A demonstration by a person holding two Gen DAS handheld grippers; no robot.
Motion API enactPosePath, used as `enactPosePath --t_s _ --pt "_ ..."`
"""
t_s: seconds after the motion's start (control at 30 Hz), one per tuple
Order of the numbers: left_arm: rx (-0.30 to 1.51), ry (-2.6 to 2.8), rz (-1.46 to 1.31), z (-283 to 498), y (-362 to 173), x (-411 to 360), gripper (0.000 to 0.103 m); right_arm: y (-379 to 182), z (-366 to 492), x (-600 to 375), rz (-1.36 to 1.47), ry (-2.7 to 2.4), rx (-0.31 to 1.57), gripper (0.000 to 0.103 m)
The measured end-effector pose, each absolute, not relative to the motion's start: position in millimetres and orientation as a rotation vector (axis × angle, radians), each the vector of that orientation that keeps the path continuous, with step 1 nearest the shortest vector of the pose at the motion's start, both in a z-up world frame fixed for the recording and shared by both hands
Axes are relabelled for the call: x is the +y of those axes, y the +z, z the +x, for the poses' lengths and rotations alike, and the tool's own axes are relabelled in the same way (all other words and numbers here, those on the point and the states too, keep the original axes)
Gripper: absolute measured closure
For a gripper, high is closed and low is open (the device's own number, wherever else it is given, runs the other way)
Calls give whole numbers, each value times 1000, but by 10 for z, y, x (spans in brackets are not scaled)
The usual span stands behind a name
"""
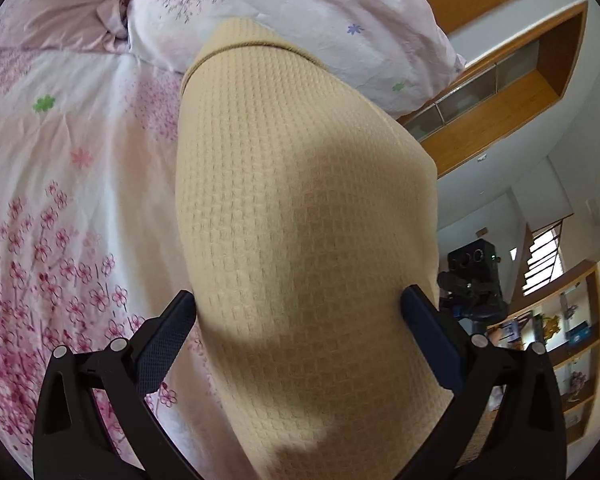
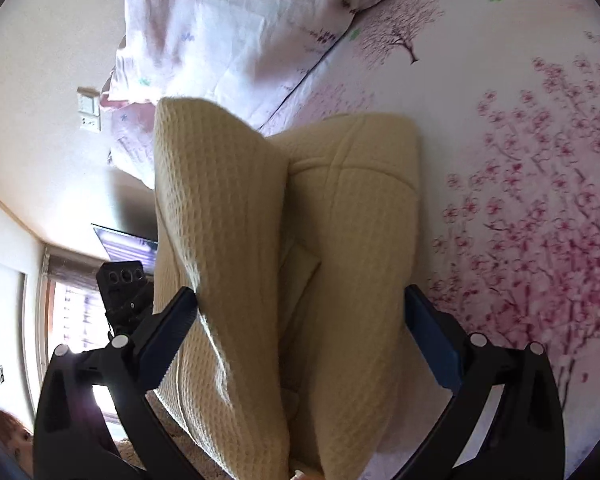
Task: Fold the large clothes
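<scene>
Only the right wrist view shows the beige waffle-knit garment (image 2: 340,240) doubled, one layer raised at 10 o'clock above a folded part lying on the floral bedsheet (image 2: 540,200). The left view shows a single smooth panel (image 1: 300,220) running toward the pillow (image 1: 300,12) at 12 o'clock. Open sheet lies at 9 o'clock there. Left gripper (image 1: 300,320) and right gripper (image 2: 300,320) each have fingers spread wide, cloth between; whether they pinch it cannot be told. The lower hem is cut off.

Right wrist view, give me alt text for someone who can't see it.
A beige waffle-knit garment, partly folded over itself, fills the space between the fingers of the wide-open right gripper. It lies on a bedsheet printed with pink blossoms, with a pale floral pillow behind it.
</scene>
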State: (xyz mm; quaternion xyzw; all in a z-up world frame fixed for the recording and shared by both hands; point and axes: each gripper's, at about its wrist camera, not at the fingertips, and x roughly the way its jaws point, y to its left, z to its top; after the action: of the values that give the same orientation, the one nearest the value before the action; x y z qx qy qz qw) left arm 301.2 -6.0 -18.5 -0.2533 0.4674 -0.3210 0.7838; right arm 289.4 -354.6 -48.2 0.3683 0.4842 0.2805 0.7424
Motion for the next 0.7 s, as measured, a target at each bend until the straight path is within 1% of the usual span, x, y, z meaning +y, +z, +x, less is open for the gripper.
enactPosePath --t_s 0.27,0.4,0.57,0.7 --pt "1011 -703 -559 2995 -208 -29 1 -402 2862 -3468 728 585 1077 2" --pt "986 -709 -573 2985 -242 -35 1 -451 2932 -3334 669 568 1136 2" --pt "1016 -738 -611 3031 -293 -4 1 -508 2998 -3300 636 565 1187 2" --pt "1012 -752 -623 3039 -309 11 1 -606 3021 -3261 686 624 1214 2"
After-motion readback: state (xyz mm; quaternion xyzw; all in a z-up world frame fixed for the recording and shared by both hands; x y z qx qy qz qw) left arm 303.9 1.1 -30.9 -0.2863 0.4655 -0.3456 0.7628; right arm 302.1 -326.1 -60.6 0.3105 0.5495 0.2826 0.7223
